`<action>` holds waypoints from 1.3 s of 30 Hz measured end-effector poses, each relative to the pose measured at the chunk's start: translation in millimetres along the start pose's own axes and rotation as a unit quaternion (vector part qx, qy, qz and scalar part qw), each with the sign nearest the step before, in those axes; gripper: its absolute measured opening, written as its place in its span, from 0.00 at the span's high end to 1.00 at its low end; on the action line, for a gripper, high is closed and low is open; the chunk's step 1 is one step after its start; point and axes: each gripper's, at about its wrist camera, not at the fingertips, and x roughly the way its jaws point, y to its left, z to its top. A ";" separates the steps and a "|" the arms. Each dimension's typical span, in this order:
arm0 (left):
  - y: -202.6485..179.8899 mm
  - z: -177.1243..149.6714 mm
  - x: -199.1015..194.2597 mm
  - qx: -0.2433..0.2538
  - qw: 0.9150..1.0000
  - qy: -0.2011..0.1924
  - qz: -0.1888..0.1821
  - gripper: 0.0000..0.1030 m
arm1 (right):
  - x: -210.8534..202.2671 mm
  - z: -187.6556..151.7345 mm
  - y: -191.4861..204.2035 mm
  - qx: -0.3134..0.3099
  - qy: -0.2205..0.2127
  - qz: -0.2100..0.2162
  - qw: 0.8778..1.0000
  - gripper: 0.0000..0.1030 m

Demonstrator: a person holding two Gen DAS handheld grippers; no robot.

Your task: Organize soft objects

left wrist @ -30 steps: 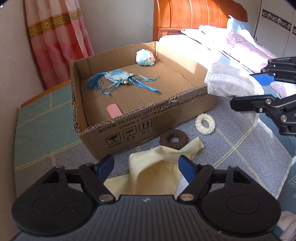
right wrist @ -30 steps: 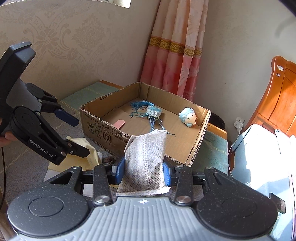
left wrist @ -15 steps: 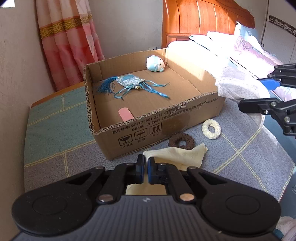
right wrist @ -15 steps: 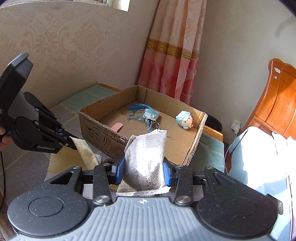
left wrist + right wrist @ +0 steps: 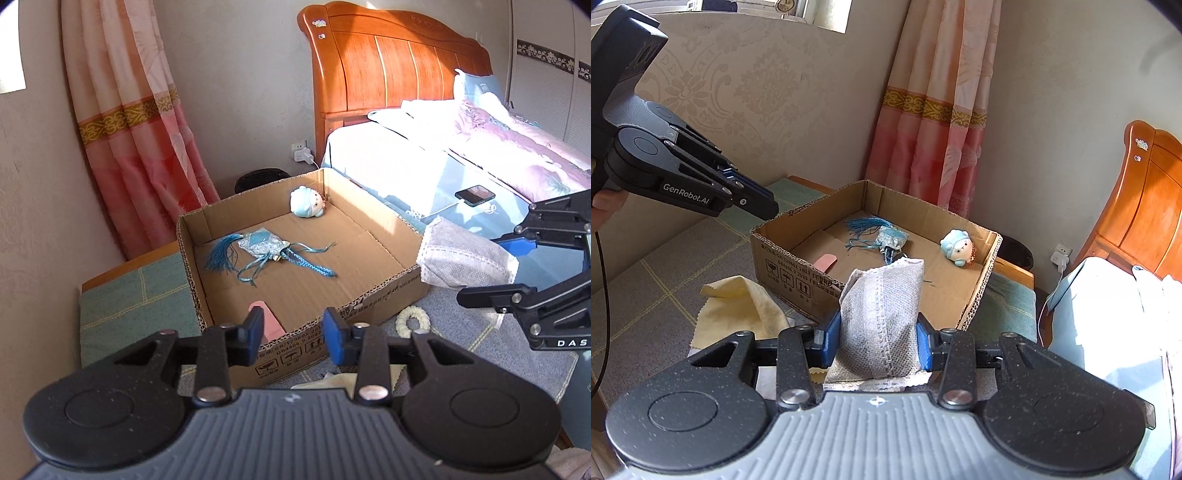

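Inside the box (image 5: pixel 388 291) lie a tassel pouch (image 5: pixel 262 246), plush (image 5: pixel 307 202) and pink strip (image 5: pixel 266 325). The right gripper (image 5: pixel 875 341) pinches a grey sachet (image 5: pixel 882 317) just before the box; the left gripper (image 5: pixel 291 330), opening, holds nothing. Yellow cloth (image 5: pixel 738 306) and white scrunchie (image 5: pixel 412 322) remain outside.

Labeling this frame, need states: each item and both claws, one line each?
Left claw: opening, nothing between the jaws.
Right claw: shut on the pouch, held at the box's near edge.
Box: open-topped, holding the sachet, doll and pink strip.
Yellow cloth: crumpled on the mat, outside the box.
White ring: on the mat, outside the box.
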 end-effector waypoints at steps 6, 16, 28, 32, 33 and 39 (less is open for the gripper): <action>3.4 -48.4 36.6 -0.043 0.996 0.072 -0.009 0.32 | 1.8 -1.8 -2.5 0.000 0.006 0.000 1.000 0.56; 1.0 -61.2 43.8 -0.066 0.996 0.063 -0.015 0.98 | 7.4 -3.2 -3.4 0.004 0.011 0.004 1.000 0.56; 8.1 -30.5 -6.4 -0.064 0.998 -0.012 -0.006 1.00 | 8.9 -2.5 -3.3 0.005 0.011 0.005 1.000 0.56; 11.3 -1.1 -20.4 -0.046 0.998 -0.044 0.006 1.00 | 7.5 -1.4 -2.3 0.003 0.007 0.006 1.000 0.56; 12.4 6.1 -22.2 -0.041 0.998 -0.051 0.006 1.00 | 7.1 -1.1 -2.0 0.002 0.006 0.006 1.000 0.56; 20.7 53.6 -9.7 -0.021 0.996 -0.083 0.030 1.00 | 2.9 1.4 -1.4 0.003 0.000 0.004 1.000 0.56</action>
